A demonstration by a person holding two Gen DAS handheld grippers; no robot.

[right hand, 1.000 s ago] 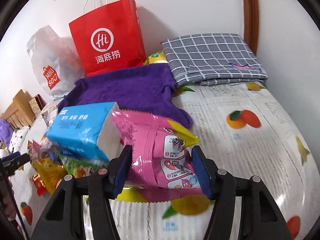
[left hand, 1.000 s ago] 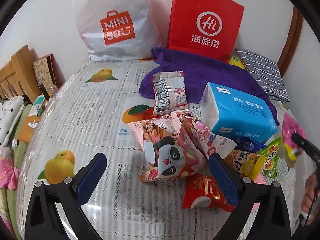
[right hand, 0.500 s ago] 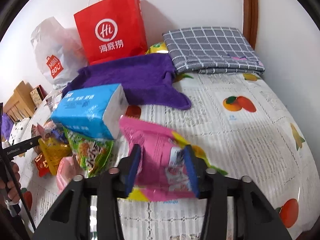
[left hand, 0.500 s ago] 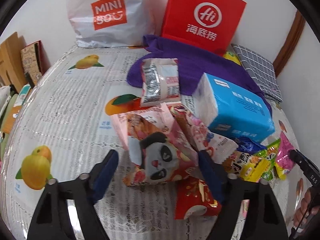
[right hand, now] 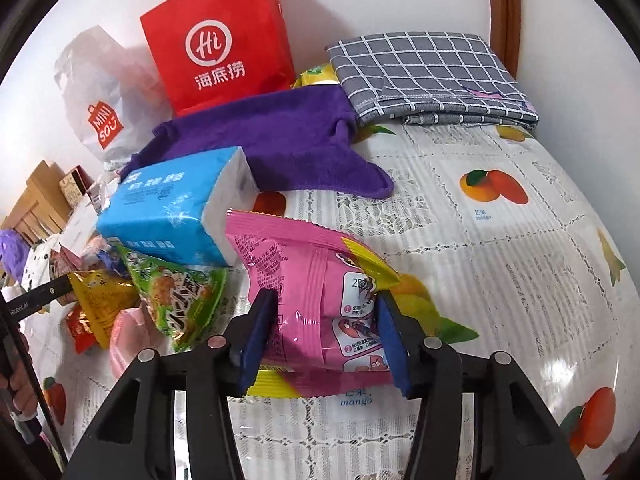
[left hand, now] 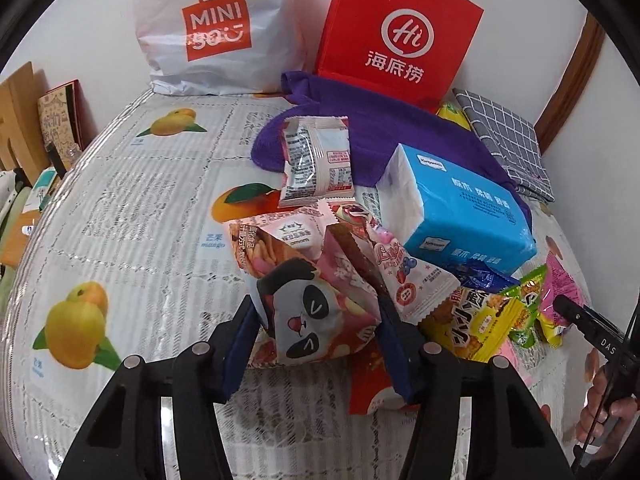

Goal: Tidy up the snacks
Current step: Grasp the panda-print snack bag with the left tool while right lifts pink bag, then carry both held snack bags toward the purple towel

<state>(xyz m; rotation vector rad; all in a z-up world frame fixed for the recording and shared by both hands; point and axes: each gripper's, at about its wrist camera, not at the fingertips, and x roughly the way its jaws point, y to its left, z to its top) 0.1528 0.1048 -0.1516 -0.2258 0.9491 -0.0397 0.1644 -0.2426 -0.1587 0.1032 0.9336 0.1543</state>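
Note:
A pile of snack packets lies on a fruit-print tablecloth (left hand: 132,216). In the left wrist view, a pink bag with a panda face (left hand: 308,312) sits on top of the pile. My left gripper (left hand: 318,344) is closing around it, and both blue pads touch its sides. The right wrist view shows my right gripper (right hand: 324,340) shut on a pink and yellow snack bag (right hand: 304,264), whose lower half is squeezed between the pads. A yellow packet (left hand: 476,320), a green packet (right hand: 176,300) and a red packet (left hand: 372,384) lie in the pile between the two grippers.
A blue tissue pack (left hand: 460,208) rests on the pile beside a purple towel (left hand: 380,128). A red paper bag (left hand: 400,32) and a white Miniso bag (left hand: 216,28) stand against the back wall. A grey checked cloth (right hand: 432,76) lies folded at the back right. A hand (left hand: 604,412) holds the right gripper.
The left jaws have narrowed from wide open onto the panda bag. The right jaws have tightened on the pink bag, crumpling it.

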